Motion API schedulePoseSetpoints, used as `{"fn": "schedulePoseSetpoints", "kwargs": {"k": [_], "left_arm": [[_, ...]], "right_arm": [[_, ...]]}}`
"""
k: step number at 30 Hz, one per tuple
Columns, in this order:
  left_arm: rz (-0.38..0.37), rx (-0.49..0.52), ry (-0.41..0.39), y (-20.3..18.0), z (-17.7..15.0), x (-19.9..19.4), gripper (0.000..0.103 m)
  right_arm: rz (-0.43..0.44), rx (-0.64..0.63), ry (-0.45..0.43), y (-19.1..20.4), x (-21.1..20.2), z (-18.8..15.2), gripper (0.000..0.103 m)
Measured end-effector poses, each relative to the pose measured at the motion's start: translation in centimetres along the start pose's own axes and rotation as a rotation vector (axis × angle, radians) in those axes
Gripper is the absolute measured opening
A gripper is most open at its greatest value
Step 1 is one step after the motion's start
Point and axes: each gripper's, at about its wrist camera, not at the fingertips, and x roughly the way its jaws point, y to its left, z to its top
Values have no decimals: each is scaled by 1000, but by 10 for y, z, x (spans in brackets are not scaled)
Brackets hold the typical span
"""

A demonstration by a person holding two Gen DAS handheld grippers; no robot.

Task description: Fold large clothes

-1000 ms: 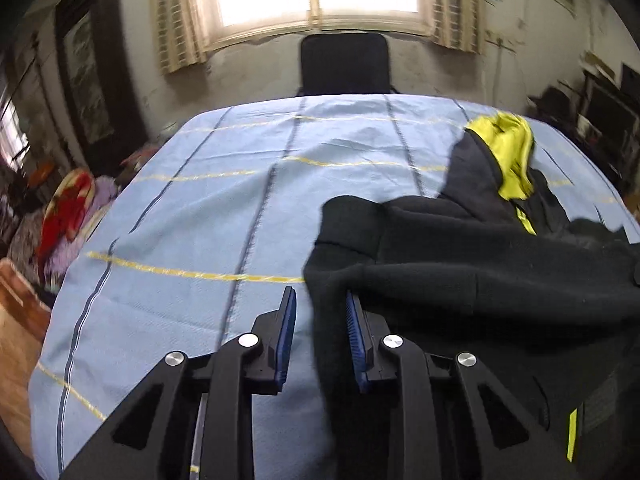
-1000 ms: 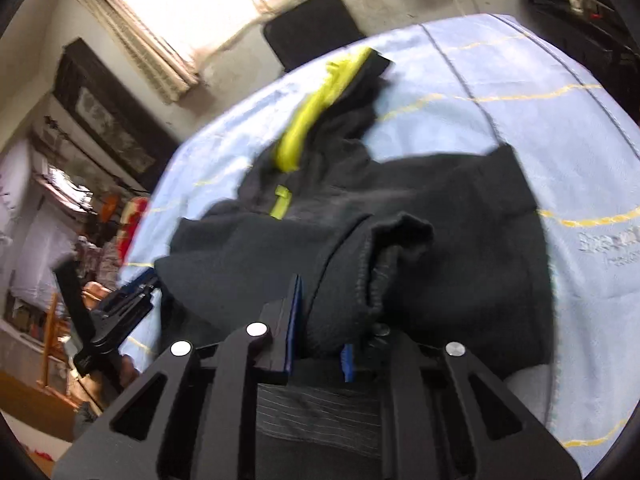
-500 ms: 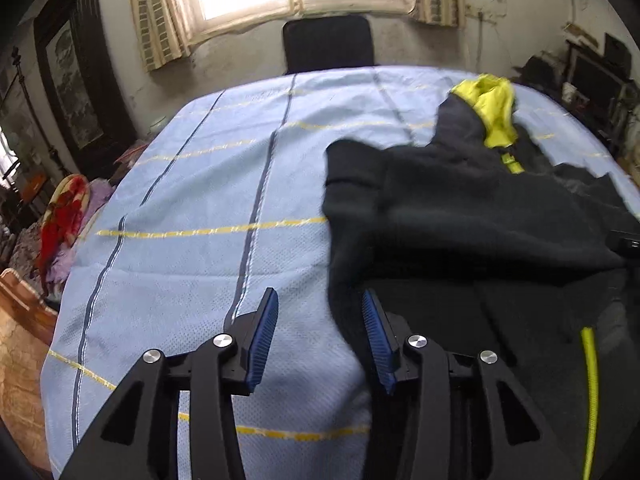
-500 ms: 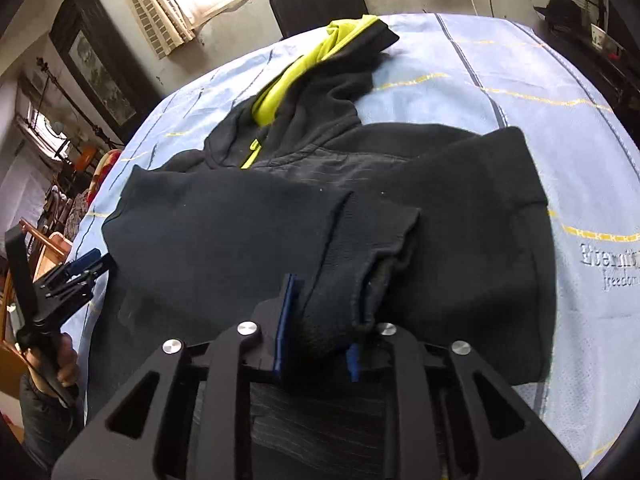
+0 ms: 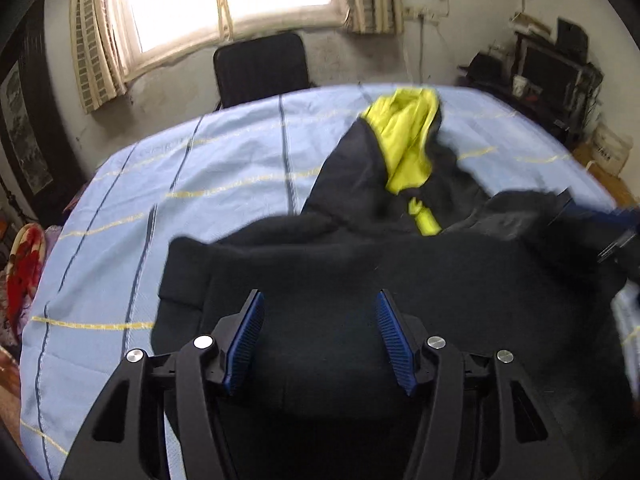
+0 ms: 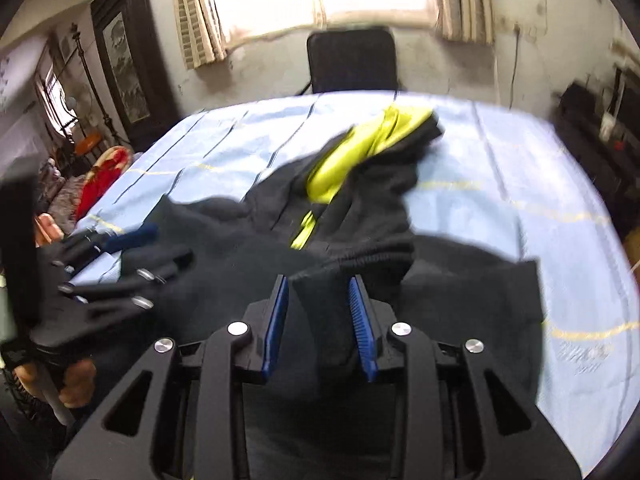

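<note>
The black hoodie [image 5: 360, 280] lies on the blue sheet [image 5: 200, 184], filling the centre and right of the frame. The left gripper [image 5: 318, 336] hovers above it, jaws opening, nothing between. The right gripper [image 6: 320, 320] is opening around a black cuff [image 6: 320, 312].

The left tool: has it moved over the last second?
Yes. The left tool has slid sideways from the blue sheet beside the black hoodie to over the hoodie itself. Its jaws are opening, gripping nothing.
</note>
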Motion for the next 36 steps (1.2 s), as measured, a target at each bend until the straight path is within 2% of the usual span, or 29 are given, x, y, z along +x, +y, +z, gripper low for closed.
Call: {"fn": "schedulePoseSetpoints", "kwargs": {"k": [3,5,7,8,11,14,19,22,24,28,31,36], "left_arm": [[-15,-15,23,7,-10,13,60],[-18,-22,20,7,-9,12,60],[-17,-30,6,9,-10,7,59],[-23,-40,-12,11,-9,3,59],[3,-76,-36,23,-6,-3,60],[15,-91,20,35,-12,12,61],[59,-42,13,23,-12,8,62],[-17,-63,15,25,-16,-7,62],[-32,-47,7,22,-19,-16,62],[-12,21,-3,5,-26,-24,63],[2,10,7,5,-30,-15,69],[12,15,-7,5,-34,-14,71]], "right_arm": [[-61,36,-90,-13,-17,2,32],[-32,85,-114,-26,-25,3,33],[18,71,-62,-25,-16,4,33],[40,50,-10,-19,-2,1,33],[38,3,84,-9,28,-10,33],[6,-42,151,-4,53,-25,33],[-61,-115,116,5,51,-31,36],[-88,-134,87,9,39,-36,36],[-88,-167,72,15,29,-40,36],[-106,-233,56,28,12,-50,36],[-118,-247,61,29,9,-57,38],[-160,-270,75,30,19,-63,45]]}}
